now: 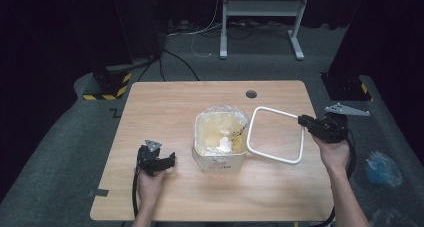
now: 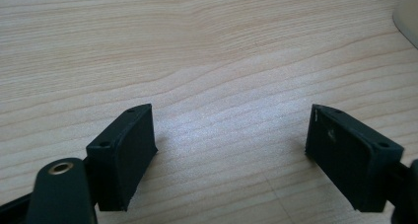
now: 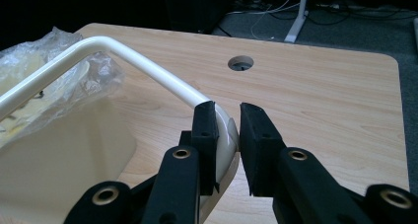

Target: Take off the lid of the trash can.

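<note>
A small cream bin point(image 1: 220, 159) lined with a clear plastic bag point(image 1: 222, 114) stands mid-table, with crumpled white waste point(image 1: 223, 146) inside. A white square ring frame point(image 1: 274, 157) hangs tilted just right of the bin, its left side over the bin's right rim. My right gripper point(image 1: 301, 120) is shut on the ring's far right corner; in the right gripper view the ring point(image 3: 148, 66) runs from my right gripper point(image 3: 229, 120) out over the bag point(image 3: 98, 71). My left gripper point(image 1: 170, 159) rests low on the table left of the bin, open, with bare wood between the tips of that same gripper point(image 2: 231, 150).
A round cable hole point(image 1: 251, 94) sits near the table's point(image 1: 165, 107) far edge. On the floor behind stands a white stand point(image 1: 260, 9) with cables, and blue plastic point(image 1: 381, 168) lies right of the table. The bin's edge point(image 2: 406, 17) shows far right in the left gripper view.
</note>
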